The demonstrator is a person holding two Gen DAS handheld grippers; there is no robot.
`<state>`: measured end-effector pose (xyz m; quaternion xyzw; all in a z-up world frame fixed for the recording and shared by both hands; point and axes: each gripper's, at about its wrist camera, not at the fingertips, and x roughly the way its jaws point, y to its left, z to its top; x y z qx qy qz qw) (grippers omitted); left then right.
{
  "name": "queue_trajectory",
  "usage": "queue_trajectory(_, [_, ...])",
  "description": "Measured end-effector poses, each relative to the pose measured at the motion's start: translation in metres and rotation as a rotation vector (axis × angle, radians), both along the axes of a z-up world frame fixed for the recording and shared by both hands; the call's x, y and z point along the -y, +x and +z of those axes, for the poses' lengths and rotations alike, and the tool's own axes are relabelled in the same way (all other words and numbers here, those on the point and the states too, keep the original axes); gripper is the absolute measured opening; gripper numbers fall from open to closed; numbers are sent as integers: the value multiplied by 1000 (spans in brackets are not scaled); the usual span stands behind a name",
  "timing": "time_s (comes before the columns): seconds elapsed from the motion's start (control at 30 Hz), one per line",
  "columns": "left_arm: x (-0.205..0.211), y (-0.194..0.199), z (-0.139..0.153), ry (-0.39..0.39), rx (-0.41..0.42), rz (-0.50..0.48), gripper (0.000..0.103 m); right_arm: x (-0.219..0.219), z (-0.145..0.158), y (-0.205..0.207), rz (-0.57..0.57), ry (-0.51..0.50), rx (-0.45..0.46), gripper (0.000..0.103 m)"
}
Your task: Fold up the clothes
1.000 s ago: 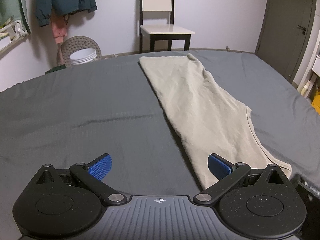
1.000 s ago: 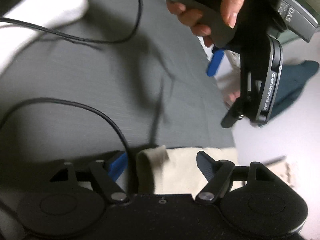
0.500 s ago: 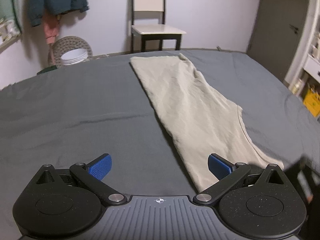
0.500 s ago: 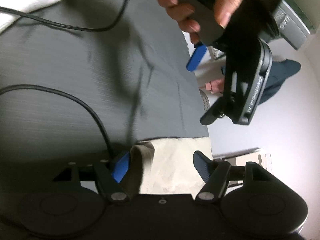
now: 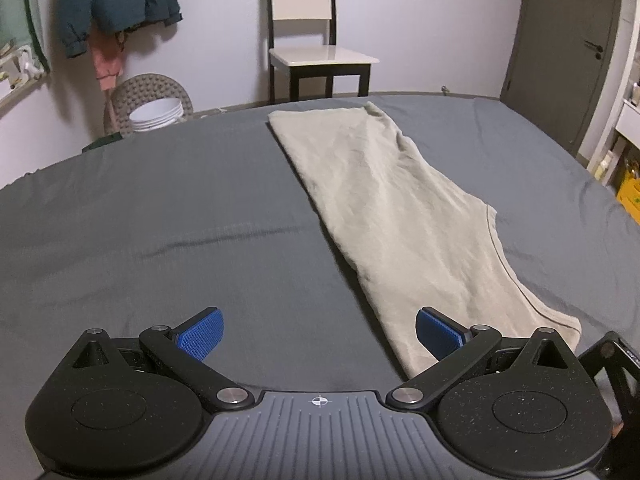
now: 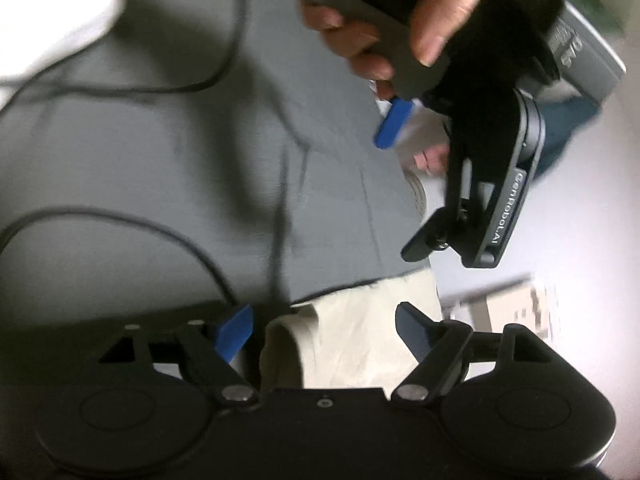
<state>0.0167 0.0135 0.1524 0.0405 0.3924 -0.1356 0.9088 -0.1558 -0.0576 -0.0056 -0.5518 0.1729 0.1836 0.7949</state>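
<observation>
Garment: beige shirt (image 5: 392, 216), folded lengthwise into a long strip, lies flat on the grey bed sheet (image 5: 160, 220); it runs from the far edge of the bed to the near right corner, neckline curve on its right side.
Near end of shirt: reaches just under the right pad of the left gripper (image 5: 318, 332); in the right wrist view a curled corner of the same cloth (image 6: 344, 340) sits between the fingers of the right gripper (image 6: 324, 330).
Left gripper: jaws spread wide, nothing between them but bare sheet; the blue pads (image 5: 200, 332) hover above the bed, the right one over the shirt's edge.
Right gripper: jaws apart and just been opening; cloth lies between them, closer to the left pad, with no pad seen pressing on it. View is blurred.
Hand: a person's hand (image 6: 400, 28) grips the left gripper's handle, seen from the right wrist camera.
Cable: black cable (image 6: 132, 224) loops across the sheet.
White cloth: white bundle (image 6: 52, 28) at the upper left of the right wrist view, blurred.
Room: chair (image 5: 316, 36) against the far wall, dark jacket (image 5: 116, 0) hanging at left, door (image 5: 568, 48) at right.
</observation>
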Motion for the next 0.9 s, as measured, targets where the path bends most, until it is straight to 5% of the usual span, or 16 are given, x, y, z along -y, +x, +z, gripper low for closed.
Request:
queue_trajectory(0.1, [-7, 2, 0, -48, -8, 38, 103, -12, 2, 10, -107, 65, -2, 77])
queue_trajectory(0.4, [-13, 4, -5, -120, -40, 48, 103, -11, -17, 30, -161, -40, 93, 77])
queue_trajectory(0.8, [7, -9, 0, 52, 2, -114, 103, 7, -14, 36, -184, -230, 192, 77])
queue_trajectory(0.9, [18, -17, 2, 142, 35, -213, 103, 11, -9, 41, -183, -220, 150, 65])
